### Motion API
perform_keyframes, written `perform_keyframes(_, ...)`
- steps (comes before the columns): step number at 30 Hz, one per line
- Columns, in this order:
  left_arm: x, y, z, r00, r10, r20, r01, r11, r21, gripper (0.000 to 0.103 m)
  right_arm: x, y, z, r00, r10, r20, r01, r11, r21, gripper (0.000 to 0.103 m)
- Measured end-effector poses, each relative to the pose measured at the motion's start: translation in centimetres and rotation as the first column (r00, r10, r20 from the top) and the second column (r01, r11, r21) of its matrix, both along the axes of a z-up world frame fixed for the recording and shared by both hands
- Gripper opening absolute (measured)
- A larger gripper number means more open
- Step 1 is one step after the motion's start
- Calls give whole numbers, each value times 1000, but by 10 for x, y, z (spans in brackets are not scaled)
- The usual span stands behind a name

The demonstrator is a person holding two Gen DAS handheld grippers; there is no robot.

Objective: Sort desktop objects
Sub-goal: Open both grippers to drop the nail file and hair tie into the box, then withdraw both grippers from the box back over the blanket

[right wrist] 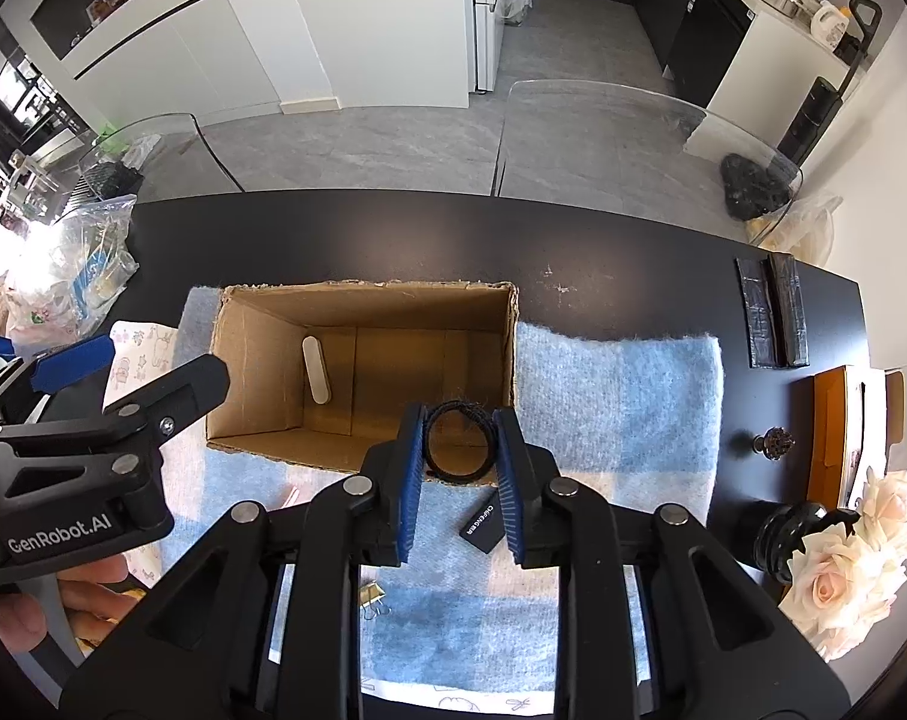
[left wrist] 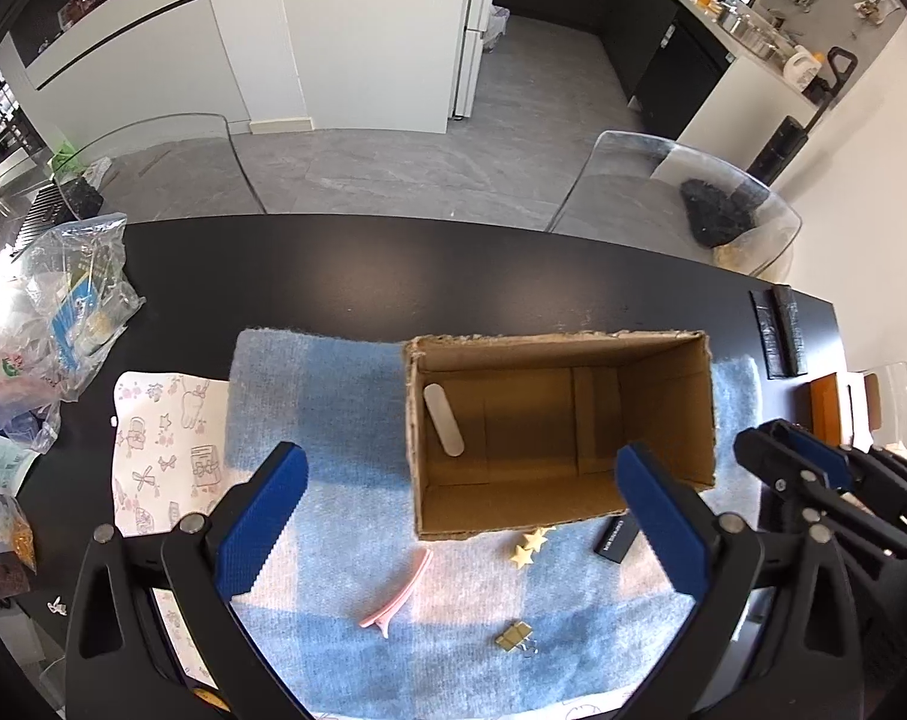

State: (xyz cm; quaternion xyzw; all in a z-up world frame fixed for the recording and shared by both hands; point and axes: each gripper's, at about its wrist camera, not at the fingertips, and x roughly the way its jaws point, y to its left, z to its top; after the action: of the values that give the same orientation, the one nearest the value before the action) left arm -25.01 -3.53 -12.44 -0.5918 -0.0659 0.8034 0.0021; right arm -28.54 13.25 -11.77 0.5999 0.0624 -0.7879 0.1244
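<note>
Black hair tie (right wrist: 458,443) in right gripper (right wrist: 458,450), visible from right wrist only

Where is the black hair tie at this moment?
In the right wrist view, the black hair tie is clamped in the right claw, at the near right edge of the cardboard box.

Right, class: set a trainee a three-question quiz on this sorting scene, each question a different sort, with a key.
1. True or false: the box is empty.
2. What does the right claw hold: A) pink clip, B) black hair tie, C) star?
3. Fill in: the left claw is ____ and holds nothing.

Key:
1. False; a nail file lies inside.
2. B; the black hair tie sits between its fingers, over the box's near edge.
3. Open; the pink clip and stars lie on the cloth.
</note>
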Motion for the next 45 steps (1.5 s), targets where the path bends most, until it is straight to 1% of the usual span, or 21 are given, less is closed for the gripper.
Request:
perform_keyframes(6,11,-27,4,999,45,4,-45,999,-22,102,-1,-14,-2,1000,19,-9,-19,1000,-6,24)
perform_keyframes(11,17,-42,6,998,65,7,-65,997,-29,102,-5,-30,-5,999,36,-19,-36,999,-9,24)
perform_keyframes(16,19,-52,6,997,77,7,-76,997,-30,102,-10,-40,-10,999,43,-23,-42,999,18,25)
perform_keyframes(17,19,-53,6,997,78,7,-78,997,-31,102,-11,-42,-11,999,44,-24,-43,999,23,30)
perform_keyframes(18,18,-54,6,997,79,7,-78,996,-29,102,-12,-44,-12,999,45,-24,-44,999,29,40)
perform_keyframes(19,18,-55,6,997,79,7,-79,997,-27,102,-13,-46,-13,999,46,-25,-45,998,35,47)
perform_keyframes(21,18,-56,7,997,79,7,-78,997,-22,102,-14,-49,-14,999,42,-29,-41,998,41,82)
perform_keyframes(22,18,-57,7,997,78,5,-78,997,-20,102,-14,-48,-14,999,33,-35,-32,999,39,89)
perform_keyframes(23,18,-57,8,997,77,4,-77,997,-20,102,-14,-48,-13,999,24,-41,-22,999,37,98)
perform_keyframes(24,18,-57,9,997,77,2,-77,997,-19,102,-14,-46,-13,999,11,-44,-10,1000,30,103)
perform_keyframes(29,22,-55,13,997,74,-4,-74,997,-17,102,-14,-34,-14,999,-47,-14,47,999,-11,103)
perform_keyframes(33,28,-52,19,998,67,-5,-67,998,-15,102,-6,-30,-9,999,-40,-17,40,999,-4,103)
perform_keyframes(39,45,-44,33,999,49,-16,-50,999,-11,102,18,-19,10,999,-40,-29,40,999,4,103)
perform_keyframes(45,75,-31,54,999,25,-33,-26,999,-20,103,48,-4,33,997,-59,-42,59,998,5,103)
